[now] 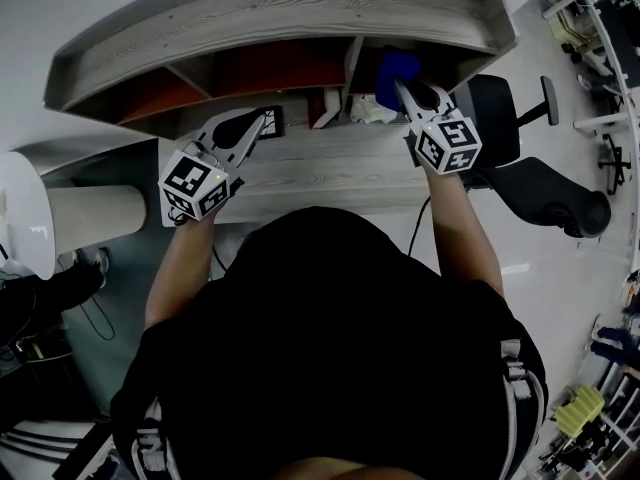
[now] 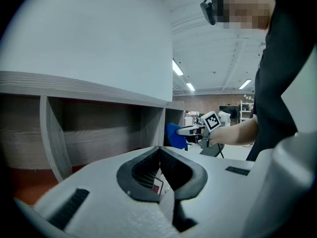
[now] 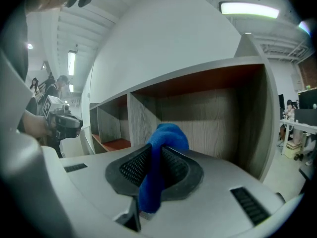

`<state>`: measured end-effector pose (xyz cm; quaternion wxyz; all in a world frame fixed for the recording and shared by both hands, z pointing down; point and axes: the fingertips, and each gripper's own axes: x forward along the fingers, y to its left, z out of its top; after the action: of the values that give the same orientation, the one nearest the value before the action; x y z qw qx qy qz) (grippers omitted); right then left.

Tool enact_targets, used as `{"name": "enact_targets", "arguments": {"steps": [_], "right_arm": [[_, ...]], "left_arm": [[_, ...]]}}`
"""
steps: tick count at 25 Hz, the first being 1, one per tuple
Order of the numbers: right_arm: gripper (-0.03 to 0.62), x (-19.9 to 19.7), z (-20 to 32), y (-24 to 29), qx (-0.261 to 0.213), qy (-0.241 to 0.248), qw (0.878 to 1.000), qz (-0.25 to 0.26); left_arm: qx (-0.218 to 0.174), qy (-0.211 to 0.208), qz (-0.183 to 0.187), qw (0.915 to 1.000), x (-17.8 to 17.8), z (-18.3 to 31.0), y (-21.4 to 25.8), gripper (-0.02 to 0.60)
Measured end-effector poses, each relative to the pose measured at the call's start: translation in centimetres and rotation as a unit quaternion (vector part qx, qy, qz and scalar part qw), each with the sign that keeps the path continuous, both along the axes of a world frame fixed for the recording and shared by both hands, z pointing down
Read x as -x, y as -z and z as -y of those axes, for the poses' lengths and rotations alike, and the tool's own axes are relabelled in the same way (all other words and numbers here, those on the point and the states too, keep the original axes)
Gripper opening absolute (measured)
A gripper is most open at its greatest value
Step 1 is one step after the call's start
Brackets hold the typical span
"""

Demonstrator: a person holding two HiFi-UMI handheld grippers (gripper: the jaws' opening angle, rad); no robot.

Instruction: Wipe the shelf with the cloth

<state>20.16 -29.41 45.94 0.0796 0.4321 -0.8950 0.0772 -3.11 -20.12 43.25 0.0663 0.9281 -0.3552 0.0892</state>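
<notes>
- Head view: the person stands at a grey wood-grain shelf [image 1: 290, 13] of 3 compartments with orange-red floors, set on a pale desk top [image 1: 330, 178]. The right gripper [image 1: 408, 93] reaches into the mouth of the rightmost compartment with the blue cloth [image 1: 396, 71] at its tips. The left gripper [image 1: 262, 123] is held over the desk in front of the middle compartment, well apart from the cloth. A black office chair [image 1: 525, 168] stands to the right and a white roll [image 1: 95, 213] lies to the left.
- Left gripper view: only here is it plain that this tool is clenched, with its ribbed pads meeting at the tip and nothing between them. Beyond, the other tool and the cloth sit by the shelf's end wall.
- Right gripper view: the jaws clamp the cloth, which bunches above the pads and hangs below them. The compartment's back wall lies ahead; whether cloth touches wood cannot be told.
- Room: white wall behind the shelf, ceiling strip lights [image 3: 247, 9], pale floor, distant desks.
</notes>
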Motion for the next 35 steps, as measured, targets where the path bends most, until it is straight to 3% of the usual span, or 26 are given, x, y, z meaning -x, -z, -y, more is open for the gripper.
{"name": "enact_targets", "arguments": {"steps": [11, 19, 26, 35], "right_arm": [[0.051, 3.2, 3.1, -1.4, 0.015, 0.022, 0.999, -0.029], [0.049, 3.9, 6.5, -6.7, 0.072, 0.011, 0.995, -0.062], [0.049, 4.5, 8.7, -11.5, 0.111, 0.019, 0.985, -0.133], [0.049, 5.7, 9.6, -15.1, 0.144, 0.040, 0.962, -0.227]], "left_arm": [[0.004, 0.012, -0.013, 0.9998, 0.9, -0.7, -0.2, 0.017], [0.010, 0.018, -0.010, 0.9997, 2.7, -1.1, -0.7, 0.017], [0.015, 0.020, -0.013, 0.9996, 3.3, -1.1, -1.0, 0.017], [0.021, 0.019, -0.010, 0.9995, 3.1, -1.0, -1.7, 0.017]]}}
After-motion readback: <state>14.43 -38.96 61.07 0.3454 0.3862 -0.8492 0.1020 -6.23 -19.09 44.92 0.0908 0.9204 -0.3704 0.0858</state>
